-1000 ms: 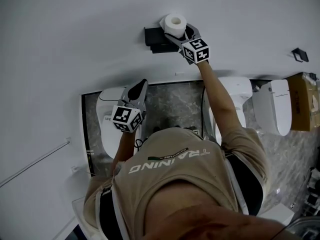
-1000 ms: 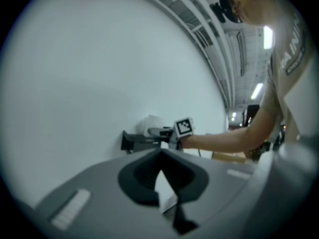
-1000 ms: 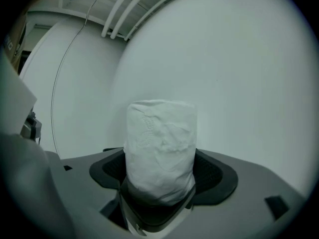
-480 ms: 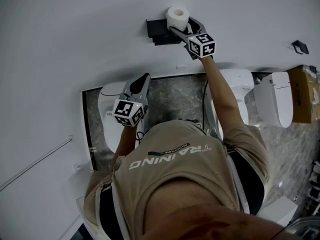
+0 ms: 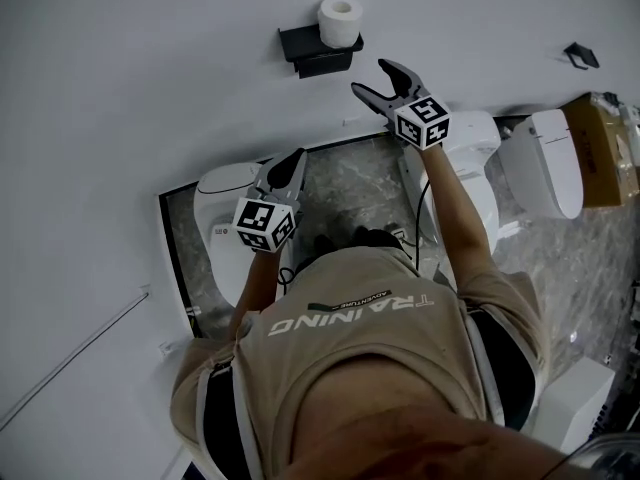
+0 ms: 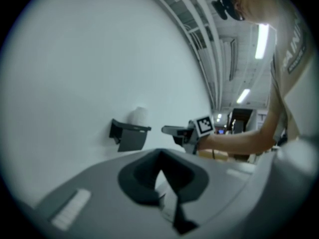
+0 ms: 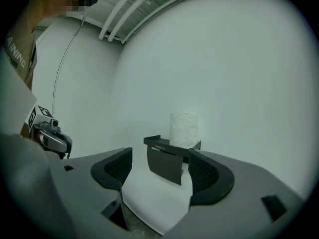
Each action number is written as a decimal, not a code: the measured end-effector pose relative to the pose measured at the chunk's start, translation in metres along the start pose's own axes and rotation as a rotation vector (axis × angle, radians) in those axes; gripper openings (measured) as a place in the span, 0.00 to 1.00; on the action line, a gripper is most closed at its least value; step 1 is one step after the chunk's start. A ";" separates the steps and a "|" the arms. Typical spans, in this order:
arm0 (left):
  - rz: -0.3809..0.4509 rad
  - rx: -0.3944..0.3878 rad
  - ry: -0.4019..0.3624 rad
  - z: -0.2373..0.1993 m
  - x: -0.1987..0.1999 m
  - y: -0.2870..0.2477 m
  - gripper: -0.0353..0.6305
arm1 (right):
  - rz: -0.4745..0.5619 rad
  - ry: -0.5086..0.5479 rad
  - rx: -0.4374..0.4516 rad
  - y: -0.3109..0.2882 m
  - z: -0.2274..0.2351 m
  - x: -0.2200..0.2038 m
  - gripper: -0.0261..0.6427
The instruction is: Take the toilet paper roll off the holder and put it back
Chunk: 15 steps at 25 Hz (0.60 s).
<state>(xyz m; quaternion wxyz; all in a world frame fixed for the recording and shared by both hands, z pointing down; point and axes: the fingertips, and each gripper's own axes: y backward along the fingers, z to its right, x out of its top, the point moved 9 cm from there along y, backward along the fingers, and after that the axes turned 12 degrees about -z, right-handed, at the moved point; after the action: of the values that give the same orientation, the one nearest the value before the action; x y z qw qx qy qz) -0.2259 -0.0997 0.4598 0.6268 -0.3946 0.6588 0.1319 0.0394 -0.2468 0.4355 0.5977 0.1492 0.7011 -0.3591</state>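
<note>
Neither holds anything: the right hand-held gripper (image 5: 372,78) is spread, the left hand-held gripper (image 5: 292,158) pressed together. The toilet paper roll (image 5: 340,20) stands at the holder's (image 5: 305,43) right end, seemingly between steps; taking it calls for straddling it.

A mock bathroom inside an industrial hall: toilets (image 5: 540,173) along a white wall (image 5: 150,88), a roll holder (image 5: 315,53), exposed ceiling pipes (image 7: 130,13).

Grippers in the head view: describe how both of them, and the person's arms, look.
The left gripper and right gripper are grey with dark jaws. Each carries a white cube printed with black square markers. The person wears a tan short-sleeved shirt with white lettering; forearms are bare.
</note>
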 end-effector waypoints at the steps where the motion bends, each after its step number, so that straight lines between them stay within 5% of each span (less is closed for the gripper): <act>1: -0.004 -0.008 -0.002 0.004 -0.002 0.001 0.05 | -0.004 -0.004 0.007 0.008 -0.007 -0.006 0.57; 15: 0.004 0.040 -0.053 0.125 -0.021 0.022 0.05 | 0.012 -0.034 0.132 0.145 -0.079 -0.080 0.57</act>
<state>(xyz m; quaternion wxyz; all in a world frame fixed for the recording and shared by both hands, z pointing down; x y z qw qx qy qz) -0.1529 0.0051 0.4499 0.6514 -0.3771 0.6453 0.1304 0.0932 -0.0746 0.4662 0.6006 0.1864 0.6646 -0.4034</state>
